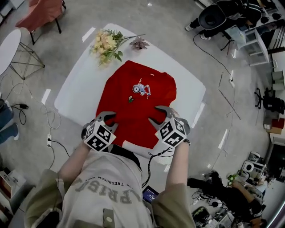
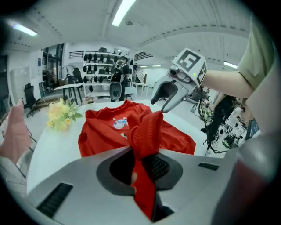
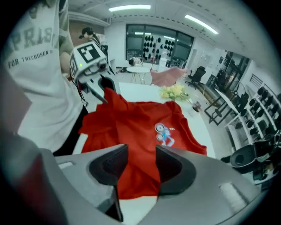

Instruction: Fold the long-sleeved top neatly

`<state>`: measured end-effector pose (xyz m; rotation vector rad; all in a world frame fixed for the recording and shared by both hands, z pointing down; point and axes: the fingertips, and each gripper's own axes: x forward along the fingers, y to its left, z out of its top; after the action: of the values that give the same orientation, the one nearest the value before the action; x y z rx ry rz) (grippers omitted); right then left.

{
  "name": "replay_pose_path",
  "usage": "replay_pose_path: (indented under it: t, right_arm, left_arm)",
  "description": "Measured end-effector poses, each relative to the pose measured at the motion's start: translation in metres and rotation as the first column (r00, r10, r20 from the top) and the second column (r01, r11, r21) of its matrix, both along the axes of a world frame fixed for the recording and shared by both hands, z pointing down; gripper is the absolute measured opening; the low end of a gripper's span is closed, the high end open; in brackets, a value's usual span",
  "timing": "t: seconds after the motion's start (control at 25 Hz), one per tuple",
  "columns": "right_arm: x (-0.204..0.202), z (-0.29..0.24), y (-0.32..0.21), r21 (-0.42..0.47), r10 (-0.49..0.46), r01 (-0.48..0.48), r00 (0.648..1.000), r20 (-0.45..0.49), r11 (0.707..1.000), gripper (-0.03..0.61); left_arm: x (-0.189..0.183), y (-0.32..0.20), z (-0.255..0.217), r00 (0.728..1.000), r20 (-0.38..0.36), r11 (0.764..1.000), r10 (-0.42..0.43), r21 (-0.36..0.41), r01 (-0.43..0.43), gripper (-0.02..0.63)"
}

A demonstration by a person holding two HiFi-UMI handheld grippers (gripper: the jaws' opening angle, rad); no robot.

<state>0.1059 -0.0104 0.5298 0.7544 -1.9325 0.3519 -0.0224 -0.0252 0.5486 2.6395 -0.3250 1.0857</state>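
A red long-sleeved top (image 1: 133,104) with a small printed motif on the chest lies spread on a white table (image 1: 82,87). At its near left edge my left gripper (image 1: 108,121) is shut on a ribbed fold of the red fabric (image 2: 147,132), which stands bunched up between the pads. My right gripper (image 1: 159,116) hovers at the near right of the top, jaws apart. In the right gripper view the flat red cloth (image 3: 140,123) shows through the gap of the right gripper (image 3: 141,165), with nothing pressed between its pads.
A bunch of pale yellow flowers (image 1: 107,44) and a small dried bloom (image 1: 139,43) lie at the table's far edge. Around the table stand a pink chair (image 1: 42,13) and a round white side table (image 1: 9,46); cables (image 1: 51,120) run over the floor.
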Motion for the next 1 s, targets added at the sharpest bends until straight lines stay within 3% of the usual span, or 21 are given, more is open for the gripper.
replay_pose_path:
  t: [0.16, 0.36, 0.48, 0.6, 0.84, 1.0]
  right_arm:
    - [0.075, 0.03, -0.015, -0.026, -0.045, 0.04, 0.981, -0.19, 0.999, 0.183]
    - [0.123, 0.062, -0.038, -0.084, -0.156, 0.136, 0.937, -0.313, 0.987, 0.181]
    - [0.13, 0.08, -0.044, -0.162, -0.231, 0.189, 0.924, -0.304, 0.969, 0.154]
    - [0.129, 0.078, -0.064, -0.157, -0.226, 0.19, 0.938, -0.263, 0.969, 0.009]
    - [0.122, 0.063, -0.125, -0.074, -0.187, 0.174, 0.951, -0.245, 0.982, 0.008]
    - [0.114, 0.084, -0.154, -0.043, -0.154, 0.148, 0.952, -0.264, 0.988, 0.016]
  left_arm:
    - [-0.01, -0.01, 0.003, 0.99, 0.028, 0.99, -0.139, -0.01, 0.139, 0.052]
    - [-0.023, -0.022, 0.008, 0.955, 0.043, 0.956, -0.292, -0.014, 0.293, 0.051]
    - [-0.031, -0.025, 0.009, 0.93, 0.048, 0.93, -0.365, -0.02, 0.366, 0.051]
    - [-0.035, -0.026, 0.011, 0.906, 0.045, 0.905, -0.421, -0.048, 0.423, 0.051]
    - [-0.045, -0.018, 0.019, 0.862, 0.052, 0.852, -0.505, -0.13, 0.507, 0.051]
    - [-0.045, -0.011, 0.031, 0.856, 0.096, 0.841, -0.508, -0.161, 0.517, 0.052]
